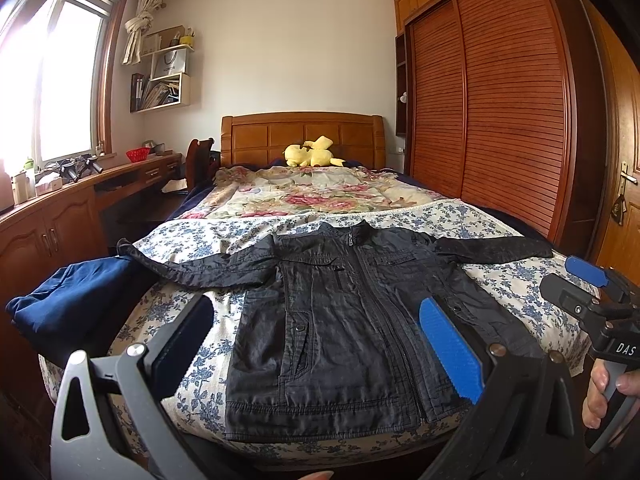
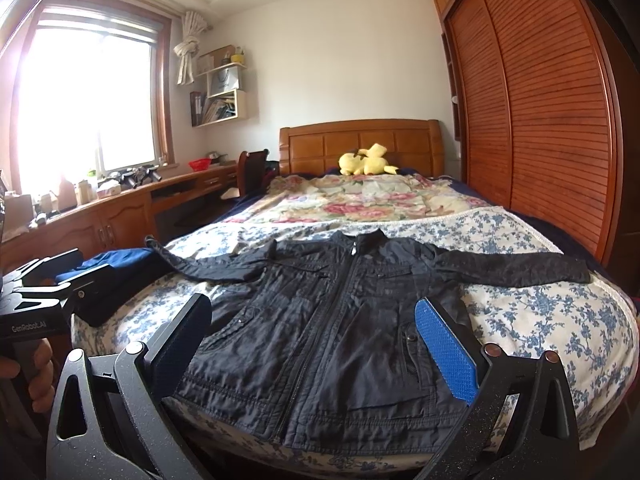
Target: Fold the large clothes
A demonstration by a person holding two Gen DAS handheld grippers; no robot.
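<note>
A black zip jacket [image 1: 340, 320] lies flat, front up, on the foot of the bed, collar away from me and both sleeves spread out sideways; it also shows in the right wrist view [image 2: 332, 320]. My left gripper [image 1: 316, 344] is open and empty, held above the jacket's hem. My right gripper [image 2: 316, 344] is open and empty too, above the hem a little further right. The right gripper also shows at the right edge of the left wrist view [image 1: 592, 280]. The left gripper shows at the left edge of the right wrist view [image 2: 64, 276].
The bed has a blue-flowered sheet [image 1: 520, 280] and a rose quilt [image 1: 312, 192] beyond. A dark blue garment [image 1: 72, 304] lies at the bed's left corner. A yellow plush toy [image 1: 312, 152] sits by the headboard. A wooden desk [image 1: 60, 208] runs along the left, a wardrobe [image 1: 500, 100] along the right.
</note>
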